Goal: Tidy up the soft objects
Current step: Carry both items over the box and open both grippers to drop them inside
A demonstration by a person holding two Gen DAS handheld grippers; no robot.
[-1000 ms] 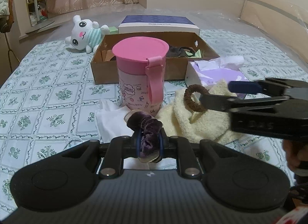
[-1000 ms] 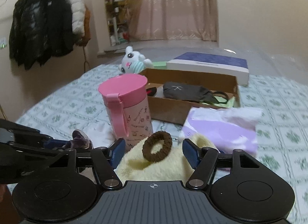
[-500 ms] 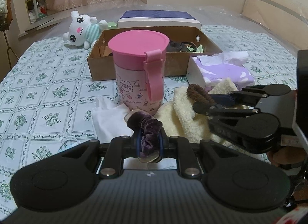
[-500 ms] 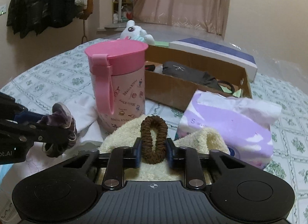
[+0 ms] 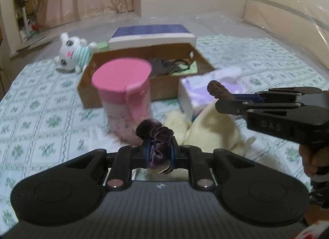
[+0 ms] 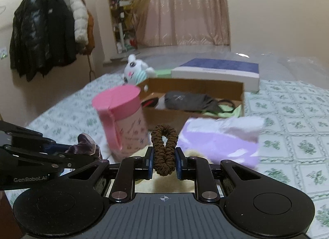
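My left gripper (image 5: 159, 152) is shut on a purple velvet scrunchie (image 5: 156, 138) and holds it above the bed; it also shows in the right wrist view (image 6: 86, 148). My right gripper (image 6: 163, 159) is shut on a brown hair tie (image 6: 164, 146), lifted above the cream towel (image 5: 211, 124); the tie also shows in the left wrist view (image 5: 219, 91). An open cardboard box (image 5: 164, 82) with dark and green soft items stands behind a pink cup (image 5: 123, 97).
A purple tissue pack (image 6: 220, 142) lies right of the cup. A white plush toy (image 5: 72, 54) and a blue-topped box (image 5: 152, 33) sit behind the cardboard box. A white cloth (image 5: 98, 138) lies by the cup. Coats (image 6: 45, 39) hang far left.
My right gripper closed on the brown hair tie and lifted it off the towel. Both grippers rose and tilted up; the left still holds the purple scrunchie.
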